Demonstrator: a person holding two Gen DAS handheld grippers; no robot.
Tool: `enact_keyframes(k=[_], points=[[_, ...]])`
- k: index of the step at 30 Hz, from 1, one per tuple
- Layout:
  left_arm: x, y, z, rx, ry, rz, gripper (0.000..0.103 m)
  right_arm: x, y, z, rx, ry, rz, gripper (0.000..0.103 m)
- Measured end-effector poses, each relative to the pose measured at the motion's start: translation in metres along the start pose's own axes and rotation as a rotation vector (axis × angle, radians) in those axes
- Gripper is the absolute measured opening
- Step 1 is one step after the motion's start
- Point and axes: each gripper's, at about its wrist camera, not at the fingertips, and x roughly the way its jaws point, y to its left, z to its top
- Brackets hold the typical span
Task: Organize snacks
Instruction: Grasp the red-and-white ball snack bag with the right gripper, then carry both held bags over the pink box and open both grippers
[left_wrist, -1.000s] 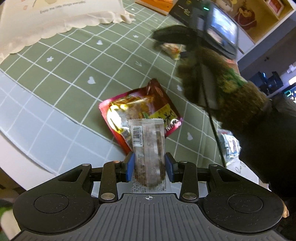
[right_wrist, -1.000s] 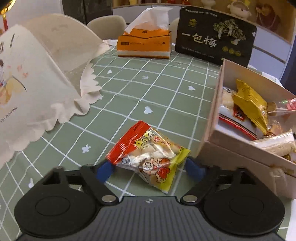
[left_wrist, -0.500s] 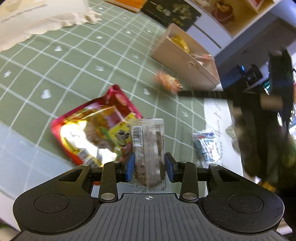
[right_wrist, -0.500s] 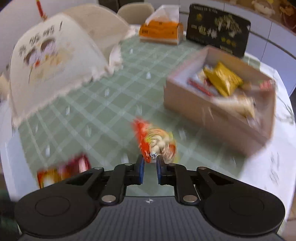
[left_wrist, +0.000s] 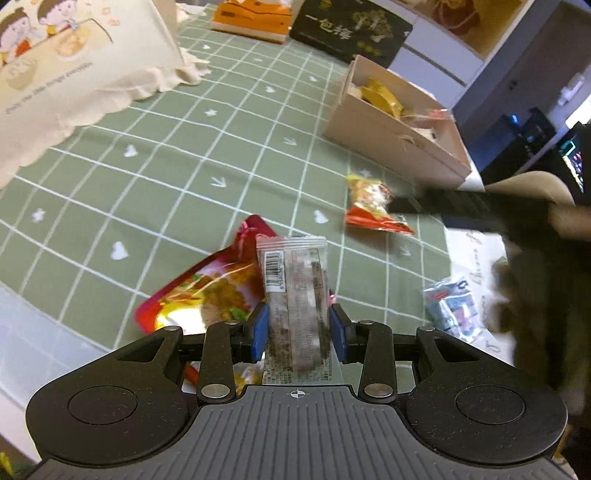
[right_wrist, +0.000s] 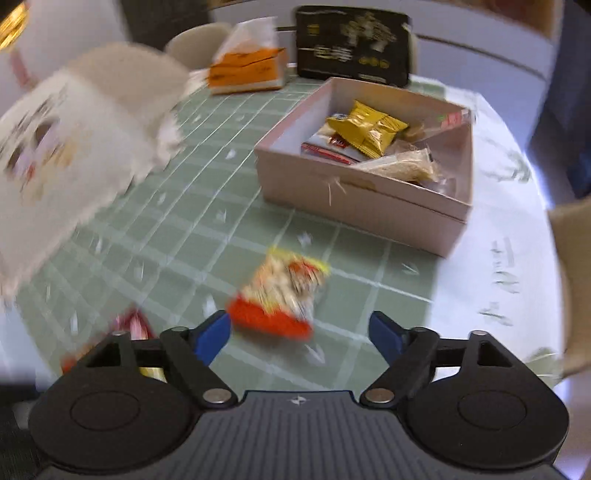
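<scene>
My left gripper (left_wrist: 299, 328) is shut on a brown snack bar (left_wrist: 295, 291) in a clear wrapper, held upright over a large red pouch (left_wrist: 207, 291) lying on the green checked tablecloth. My right gripper (right_wrist: 301, 332) has its jaws opening wide. A red and yellow snack packet (right_wrist: 284, 295) lies blurred on the cloth just ahead of them, and neither pad presses on it. In the left wrist view the same packet (left_wrist: 373, 206) sits at the tip of the right gripper (left_wrist: 461, 206). Beyond it stands a pink cardboard box (right_wrist: 362, 199) holding several snacks.
A small blue and white packet (left_wrist: 452, 306) lies near the table's right edge. A white fabric food cover (left_wrist: 74, 66) fills the far left. An orange tissue box (right_wrist: 247, 70) and a black bag (right_wrist: 351, 40) stand at the back. A gloved hand is at the right.
The right gripper was open around the red and yellow packet, shut at its edge and pulled back, and now stands open again. The left gripper has shifted with the bar still held.
</scene>
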Motion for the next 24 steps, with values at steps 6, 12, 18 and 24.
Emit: enact_keyframes(k=[6,12,18,24], points=[[-0.018,-0.004,-0.006,0.023,-0.019,0.045,0.040,0.041,0.020,0.002,-0.051,0.069,-0.015,0.081],[-0.015,-0.009,-0.006,0.044,-0.002,-0.003,0.040,0.011,0.026,-0.020,-0.265,0.070,-0.033,0.064],[-0.002,-0.033,0.003,0.137,0.020,-0.079,0.040,-0.069,-0.025,-0.025,-0.149,-0.010,-0.028,0.064],[-0.009,-0.072,0.048,0.222,-0.045,-0.204,0.040,-0.142,-0.064,-0.021,-0.035,-0.148,-0.054,0.064]])
